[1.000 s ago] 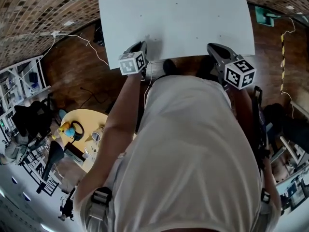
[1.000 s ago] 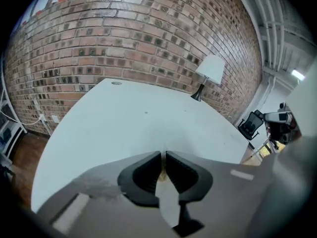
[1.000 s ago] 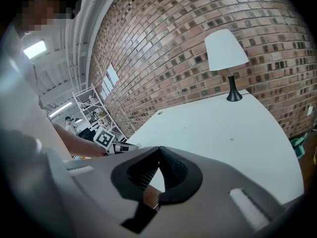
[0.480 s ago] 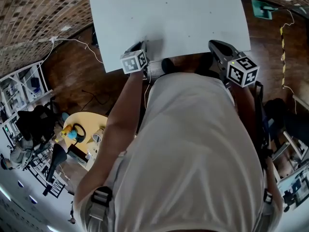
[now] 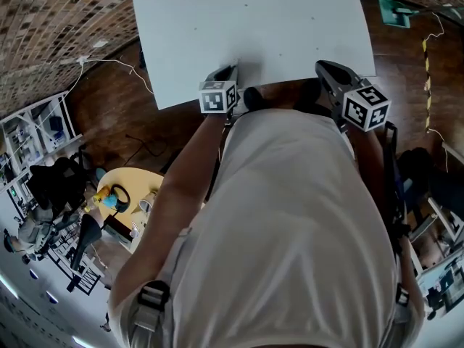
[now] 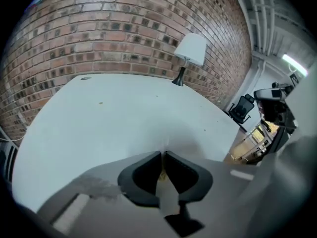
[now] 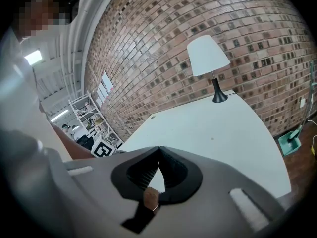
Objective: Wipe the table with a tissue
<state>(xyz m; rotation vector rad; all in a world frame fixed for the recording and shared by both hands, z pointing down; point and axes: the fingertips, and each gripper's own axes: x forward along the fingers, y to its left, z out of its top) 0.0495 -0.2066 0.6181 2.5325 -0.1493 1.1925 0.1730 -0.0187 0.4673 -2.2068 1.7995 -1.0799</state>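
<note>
Tissue (image 6: 166,143), thin white paper, shows only as a faint peak at the tips of the left gripper (image 6: 163,152). It is hard to pick out against the broad white rectangular table (image 6: 124,108) beneath it. In the left gripper view the grey-and-black jaws stand almost together, a thin slit between the pads, pinching that fold against the tabletop.

In the head view the left gripper (image 5: 233,69) sits at 11 o'clock on the table's near edge (image 5: 254,27), and its marker cube is just above the person's white shirt (image 5: 290,230). The right gripper (image 5: 320,67) is at 1 o'clock on the same edge, well apart from the left.

In the right gripper view the right gripper (image 7: 159,148) has its jaw tips meeting with nothing between them. A white-shaded lamp on a black stem (image 7: 208,56) stands at 1 o'clock on the far side of the table, before a curved red-brown brick wall (image 7: 198,14).
</note>
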